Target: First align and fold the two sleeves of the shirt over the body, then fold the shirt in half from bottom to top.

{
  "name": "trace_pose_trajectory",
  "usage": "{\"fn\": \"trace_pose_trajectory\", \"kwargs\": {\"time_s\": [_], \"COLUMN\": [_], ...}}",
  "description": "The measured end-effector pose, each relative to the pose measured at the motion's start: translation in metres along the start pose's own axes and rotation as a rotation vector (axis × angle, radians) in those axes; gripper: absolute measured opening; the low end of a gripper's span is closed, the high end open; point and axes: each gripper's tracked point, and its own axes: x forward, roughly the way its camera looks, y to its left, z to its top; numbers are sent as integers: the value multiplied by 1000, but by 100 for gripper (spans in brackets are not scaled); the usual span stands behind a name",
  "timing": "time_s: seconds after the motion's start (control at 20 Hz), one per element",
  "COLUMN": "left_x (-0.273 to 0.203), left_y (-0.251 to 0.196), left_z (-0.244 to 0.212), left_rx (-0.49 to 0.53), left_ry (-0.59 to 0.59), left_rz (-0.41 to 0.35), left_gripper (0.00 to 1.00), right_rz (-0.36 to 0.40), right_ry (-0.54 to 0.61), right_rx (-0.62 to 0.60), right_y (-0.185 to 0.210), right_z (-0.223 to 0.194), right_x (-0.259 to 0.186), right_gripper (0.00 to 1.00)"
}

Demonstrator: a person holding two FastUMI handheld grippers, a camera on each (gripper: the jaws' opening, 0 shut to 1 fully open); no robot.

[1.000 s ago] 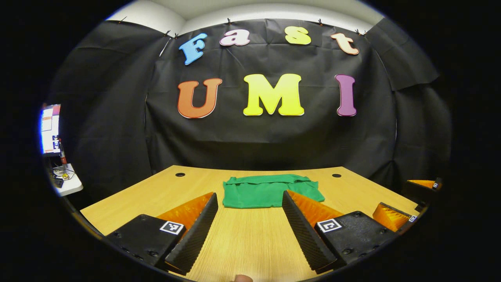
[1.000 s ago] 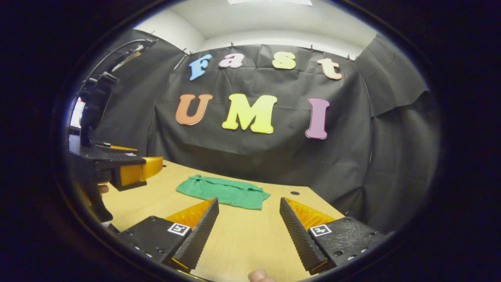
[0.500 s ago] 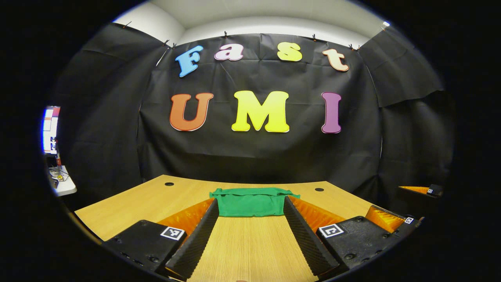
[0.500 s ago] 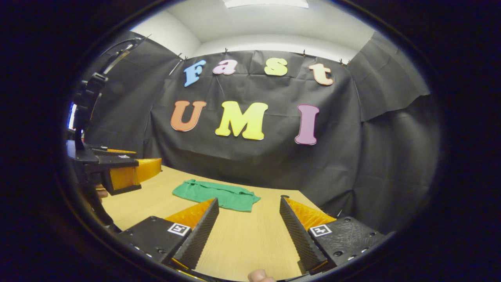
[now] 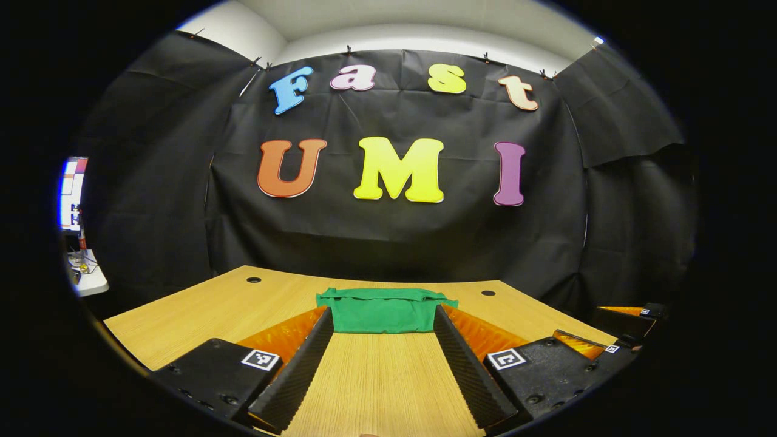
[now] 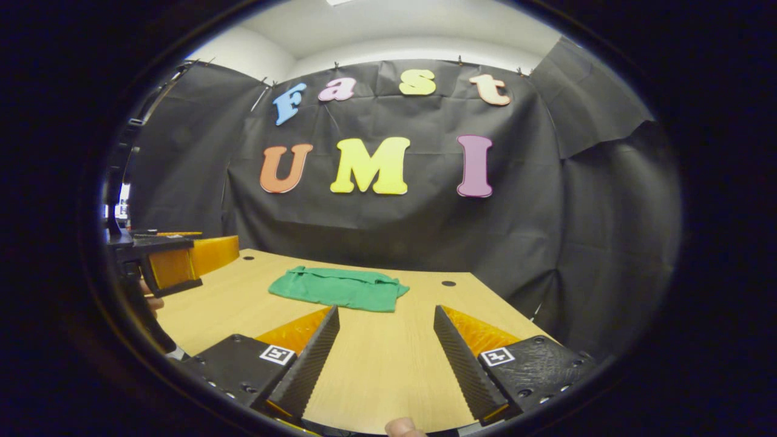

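Folded shirt (image 5: 382,312) — on table (image 5: 200,309).

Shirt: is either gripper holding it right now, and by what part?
Nothing is held. Left gripper and right gripper are open, short of the shirt.

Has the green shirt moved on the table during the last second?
No. In the right gripper view, the green shirt keeps its place between the two table holes; only the cameras have shifted.
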Motion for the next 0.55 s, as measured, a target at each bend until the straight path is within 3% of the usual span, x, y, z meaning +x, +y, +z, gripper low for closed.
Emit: {"fn": "trace_pose_trajectory", "kwargs": {"time_s": [0.55], "left_x": [8], "left_y": [-13], "left_z": [-14], "left_rx": [10], "left_ry": [20], "left_rz": [-20], "left_gripper": [100], "right_rz": [-33], "right_ry": [1], "right_rx": [16], "right_y": [-19], "right_z": [-9], "right_x": [9], "right_gripper": [96]}}
